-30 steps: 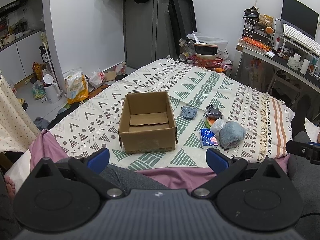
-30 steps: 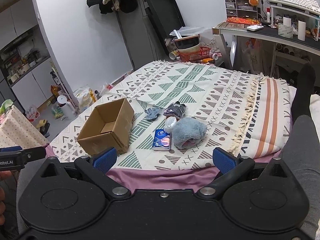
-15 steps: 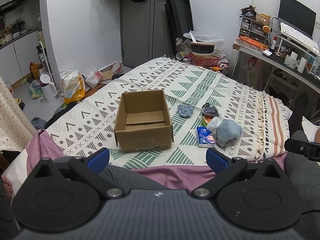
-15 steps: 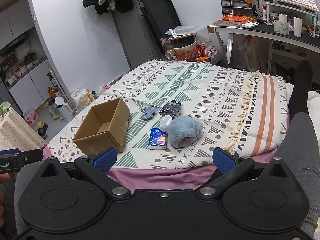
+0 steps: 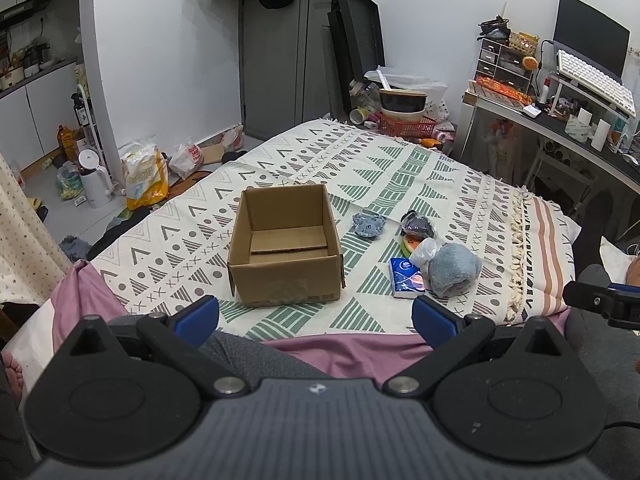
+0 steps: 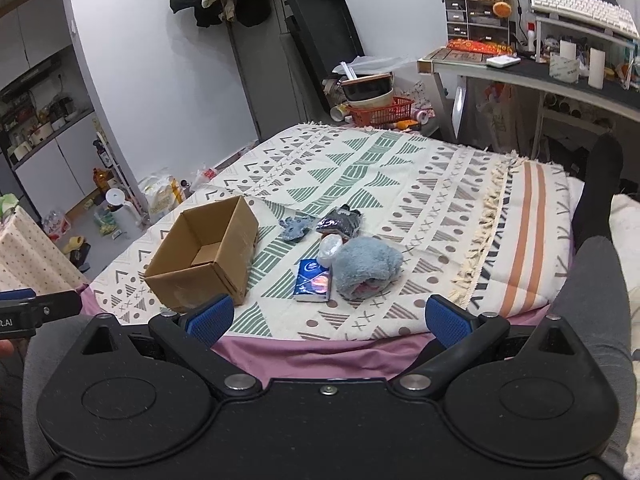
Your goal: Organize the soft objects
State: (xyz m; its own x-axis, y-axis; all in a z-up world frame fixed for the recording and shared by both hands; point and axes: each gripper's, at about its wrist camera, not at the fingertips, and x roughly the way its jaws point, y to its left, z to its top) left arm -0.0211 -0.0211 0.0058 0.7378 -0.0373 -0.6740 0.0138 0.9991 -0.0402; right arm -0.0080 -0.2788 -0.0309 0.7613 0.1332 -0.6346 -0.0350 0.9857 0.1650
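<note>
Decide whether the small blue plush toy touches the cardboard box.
Apart. The left wrist view shows patterned blanket between the small blue plush toy and the cardboard box.

One open brown cardboard box (image 5: 285,254) stands on the patterned bed cover (image 5: 400,168). Beside it lie six loose items:

- one fluffy grey-blue plush bundle (image 5: 454,269)
- one small blue-grey soft toy (image 5: 368,225)
- one dark crinkled plastic pouch (image 5: 418,224)
- one blue tissue packet (image 5: 406,278)
- one clear white plastic bag (image 5: 425,250)
- one flat orange and green piece (image 5: 409,245), mostly hidden under the others

Two hand-held grippers are in view: the left hand-held gripper (image 5: 316,316) and the right hand-held gripper (image 6: 330,318). Each has two blue-padded fingers set wide apart, four pads in all.

On the floor past the bed there is one red plastic basket (image 5: 406,126) holding two stacked bowls (image 5: 402,105). One white keyboard (image 5: 596,82) sits on the table (image 5: 560,120).
</note>
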